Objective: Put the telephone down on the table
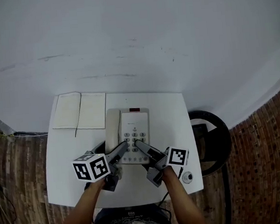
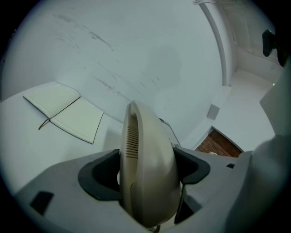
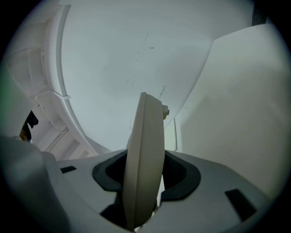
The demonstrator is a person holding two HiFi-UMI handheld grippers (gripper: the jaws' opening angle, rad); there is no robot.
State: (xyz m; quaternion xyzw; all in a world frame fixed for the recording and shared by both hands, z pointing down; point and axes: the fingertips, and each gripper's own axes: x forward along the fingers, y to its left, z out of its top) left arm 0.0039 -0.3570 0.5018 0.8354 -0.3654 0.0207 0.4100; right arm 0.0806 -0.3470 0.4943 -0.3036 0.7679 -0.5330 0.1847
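Left claw (image 1: pixel 123 147) and right claw (image 1: pixel 139 145) each pinched the cream plastic telephone (image 1: pixel 136 121) at its near edge; we judged it rigid, light, slippery.

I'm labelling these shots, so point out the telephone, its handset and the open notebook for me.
telephone (image 1: pixel 136 121): head view, panel above the keypad.
handset (image 2: pixel 150 168): left gripper view, its rounded back.
notebook (image 1: pixel 92 111): head view, right-hand page.
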